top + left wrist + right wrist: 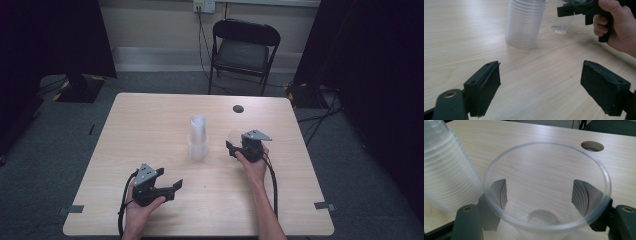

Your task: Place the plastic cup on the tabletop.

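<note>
A single clear plastic cup [546, 192] stands upright between the jaws of your right gripper [236, 145], which clasp its sides, just right of the stack of cups [198, 138] at the middle of the wooden table [150, 120]. Your left gripper [170, 181] hovers wide open, empty, nearer you.

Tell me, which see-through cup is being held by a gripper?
The single clear cup, right way up between the right gripper jaws. The other cups sit nested in a stack on the table, apart from both grippers.
</note>
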Demonstrator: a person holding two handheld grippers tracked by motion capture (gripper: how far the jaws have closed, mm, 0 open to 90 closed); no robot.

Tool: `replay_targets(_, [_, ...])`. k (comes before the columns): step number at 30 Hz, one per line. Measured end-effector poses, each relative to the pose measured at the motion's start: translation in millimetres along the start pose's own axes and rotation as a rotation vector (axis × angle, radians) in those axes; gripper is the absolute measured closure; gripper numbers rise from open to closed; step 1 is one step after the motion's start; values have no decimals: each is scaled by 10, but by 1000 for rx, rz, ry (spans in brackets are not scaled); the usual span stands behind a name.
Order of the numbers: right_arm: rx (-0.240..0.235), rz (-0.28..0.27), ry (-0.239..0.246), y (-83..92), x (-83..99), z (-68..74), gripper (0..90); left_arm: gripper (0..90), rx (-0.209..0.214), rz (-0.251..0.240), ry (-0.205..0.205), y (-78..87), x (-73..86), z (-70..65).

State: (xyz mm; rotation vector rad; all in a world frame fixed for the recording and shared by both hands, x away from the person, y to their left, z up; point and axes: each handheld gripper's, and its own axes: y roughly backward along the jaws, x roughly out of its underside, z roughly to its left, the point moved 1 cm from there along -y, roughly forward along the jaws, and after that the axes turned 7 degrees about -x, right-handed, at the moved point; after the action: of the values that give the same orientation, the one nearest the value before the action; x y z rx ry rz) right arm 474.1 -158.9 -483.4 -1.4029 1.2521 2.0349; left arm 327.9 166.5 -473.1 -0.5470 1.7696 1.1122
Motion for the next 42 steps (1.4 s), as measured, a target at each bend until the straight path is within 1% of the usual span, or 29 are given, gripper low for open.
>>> replay_targets(1, [0, 0, 3, -4, 8, -1, 269, 161, 0, 1, -2, 0, -1, 4])
replay_targets(4, [-15, 16, -10, -21, 32, 4, 227, 160, -5, 2, -4, -7, -7, 5])
replay_targets(5, [-13, 22, -9, -26, 36, 5, 219, 160, -7, 2, -11, -15, -15, 3])
replay_targets(6, [-21, 28, -20, -28, 44, 10, 203, 160, -11, 4, -16, -16, -21, 1])
replay_targets(9, [-26, 19, -38, -14, 48, 10, 157, 160, -14, 2, -24, -16, -47, 2])
replay_targets(12, [-26, 14, -45, 18, 38, 25, 139, 158, -13, -7, -27, -14, -65, 4])
replay_targets(13, [-27, 15, -47, 27, 37, 27, 138, 159, -12, -10, -31, -12, -70, 9])
replay_targets(18, [-37, 12, -70, 84, 64, 46, 138, 158, -15, -19, -22, -10, -83, 29])
replay_targets(20, [-49, 20, -67, 110, 68, 63, 140, 158, -19, -21, -23, -9, -85, 32])
replay_targets(23, [-43, 16, -64, 146, 69, 83, 144, 159, -21, -22, -11, -16, -87, 37])
replay_targets(25, [-40, 20, -71, 162, 85, 85, 144, 158, -21, -24, -18, -16, -87, 34])
replay_targets(28, [-31, 25, -72, 197, 125, 90, 144, 159, -22, -26, -19, -18, -89, 36])
replay_targets(30, [-30, 29, -81, 222, 142, 94, 142, 158, -23, -27, -17, -19, -91, 37])
replay_targets(33, [-26, 22, -79, 270, 172, 109, 142, 158, -24, -26, -16, -12, -92, 40])
replay_targets(34, [-24, 21, -81, 297, 184, 122, 143, 158, -23, -28, -11, -14, -91, 39])
replay_targets(36, [-12, 11, -64, 357, 197, 149, 145, 158, -27, -27, -13, -16, -87, 48])
replay_targets(38, [-18, 4, -72, 421, 203, 165, 145, 158, -27, -27, -12, -18, -83, 49])
replay_targets(40, [-10, -5, -68, 480, 209, 186, 147, 159, -23, -26, -13, -19, -80, 44])
replay_targets(42, [-12, -6, -67, 526, 216, 212, 150, 158, -19, -20, -12, -16, -71, 34])
